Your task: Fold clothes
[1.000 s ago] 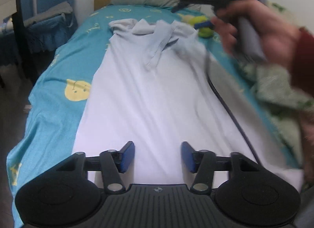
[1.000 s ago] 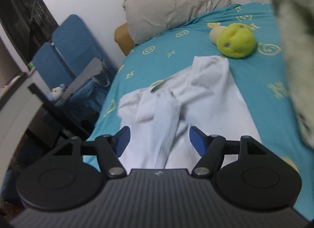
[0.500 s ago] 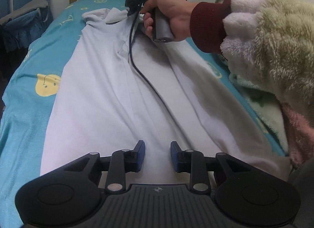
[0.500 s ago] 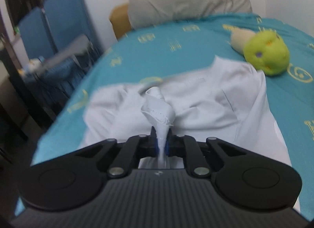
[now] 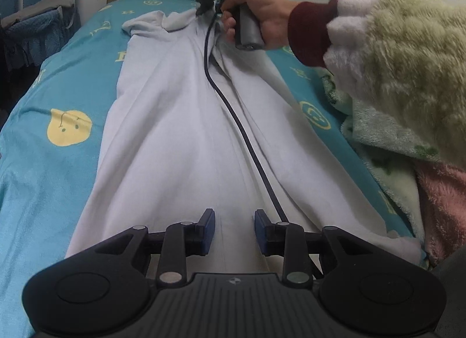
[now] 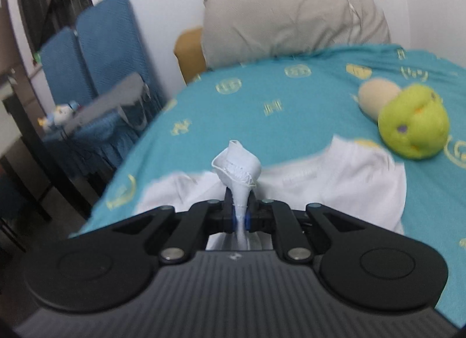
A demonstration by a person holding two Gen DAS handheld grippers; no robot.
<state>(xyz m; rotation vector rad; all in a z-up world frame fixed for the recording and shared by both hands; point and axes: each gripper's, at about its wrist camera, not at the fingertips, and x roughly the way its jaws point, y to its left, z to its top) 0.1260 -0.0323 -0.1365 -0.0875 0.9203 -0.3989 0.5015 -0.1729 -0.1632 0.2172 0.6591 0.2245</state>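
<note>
Fabric, probably a sleeve cuff (image 6: 236, 164) of the white garment (image 5: 180, 134), now sits clamped in my right gripper (image 6: 240, 220), which gaped a second ago. My left gripper (image 5: 234, 231) stands half-parted, empty, over the hem, so folding can begin.

1. One white garment (image 5: 180, 134) is lying lengthwise on the bed, running from near to far.
2. One bed with a teal sheet (image 5: 58, 174) is showing under it.
3. Two grippers are showing: the left gripper (image 5: 234, 230) at the near end of the garment and the right gripper (image 6: 240, 217) at the far end.
4. One hand (image 5: 256, 14) is holding the right gripper's handle.
5. One black cable (image 5: 233, 116) is trailing across the garment.
6. One grey pillow (image 6: 294, 20) is resting at the far end.
7. One green plush toy (image 6: 413, 122) is sitting far right.
8. Two blue chair backs (image 6: 96, 46) are standing far left.
</note>
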